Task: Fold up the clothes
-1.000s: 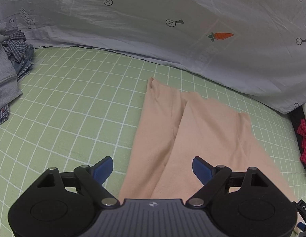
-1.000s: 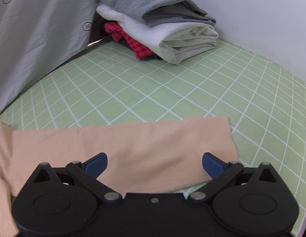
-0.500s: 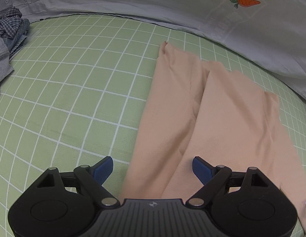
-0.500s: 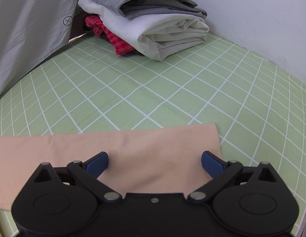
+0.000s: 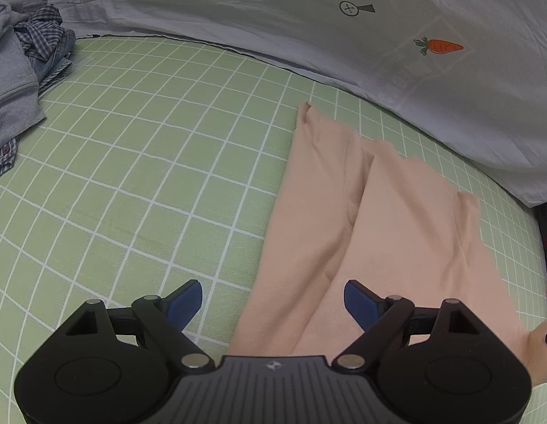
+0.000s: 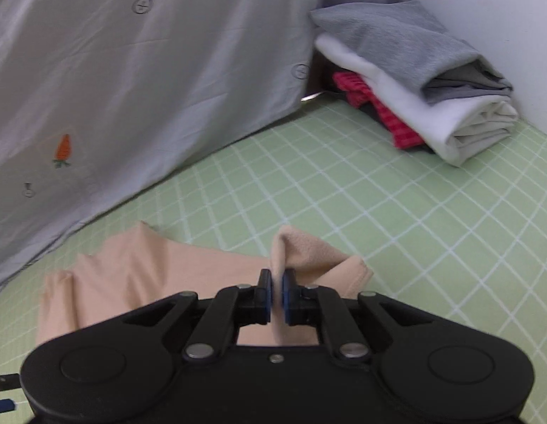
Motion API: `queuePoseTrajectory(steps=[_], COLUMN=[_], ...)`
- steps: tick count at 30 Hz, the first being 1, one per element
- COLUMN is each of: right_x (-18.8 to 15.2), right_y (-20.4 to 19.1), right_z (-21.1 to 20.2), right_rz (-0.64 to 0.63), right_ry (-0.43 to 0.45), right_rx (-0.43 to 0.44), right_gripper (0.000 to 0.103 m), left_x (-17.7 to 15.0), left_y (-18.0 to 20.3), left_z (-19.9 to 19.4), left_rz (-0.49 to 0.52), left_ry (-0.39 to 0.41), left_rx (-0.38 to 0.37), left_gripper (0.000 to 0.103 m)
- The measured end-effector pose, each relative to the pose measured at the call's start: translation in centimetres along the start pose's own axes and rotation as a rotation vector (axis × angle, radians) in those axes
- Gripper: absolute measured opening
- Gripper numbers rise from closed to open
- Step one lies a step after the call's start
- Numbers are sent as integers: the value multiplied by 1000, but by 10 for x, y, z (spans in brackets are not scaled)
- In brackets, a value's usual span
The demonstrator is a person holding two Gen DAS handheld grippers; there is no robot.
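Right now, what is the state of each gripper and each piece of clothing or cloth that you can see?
Left gripper: open, over the near end of the garment, holding nothing.
Right gripper: shut on the peach garment, a pinched fold standing up.
Peach garment: partly folded, mostly flat on the green checked sheet.
Folded stack: folded, piled by the wall.
Unfolded pile: crumpled, not folded.
Grey carrot-print cloth: draped.

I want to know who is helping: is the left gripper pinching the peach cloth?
No, the left gripper is wide open, its blue fingertips spread apart over the peach cloth without squeezing it.
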State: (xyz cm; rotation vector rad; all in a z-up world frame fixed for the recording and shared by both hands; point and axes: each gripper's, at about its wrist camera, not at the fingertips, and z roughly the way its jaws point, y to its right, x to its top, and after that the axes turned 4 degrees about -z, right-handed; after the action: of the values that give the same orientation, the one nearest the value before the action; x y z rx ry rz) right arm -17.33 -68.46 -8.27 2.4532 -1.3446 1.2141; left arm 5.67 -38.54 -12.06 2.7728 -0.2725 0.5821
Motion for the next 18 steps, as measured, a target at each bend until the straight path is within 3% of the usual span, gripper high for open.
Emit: queuePoseTrajectory(steps=[6,8,10,12,18], right_x=[-9,-14,-17,-17,-12], right_y=[-103,-129,-139,-135,-73], right_z=[15,20,18,15,7], right_rz=[-73,-117,-161,-179,-110], right_ry=[-96,-142,-138,-122,-88], right_rx=[366,419,382,310,42], right_gripper=[8,22,55,62,78], left_x=[5,7,8,8,3], left_y=[-17,-22,-26,-27,-6], left_z=[0,-1,-4,-5,-1], left_rz=[-51,-63,-69,-68,-16], left_ry=[7,12,22,24,-3], left_rx=[17,25,32,38,16], left_gripper=[88,88,88,88,88])
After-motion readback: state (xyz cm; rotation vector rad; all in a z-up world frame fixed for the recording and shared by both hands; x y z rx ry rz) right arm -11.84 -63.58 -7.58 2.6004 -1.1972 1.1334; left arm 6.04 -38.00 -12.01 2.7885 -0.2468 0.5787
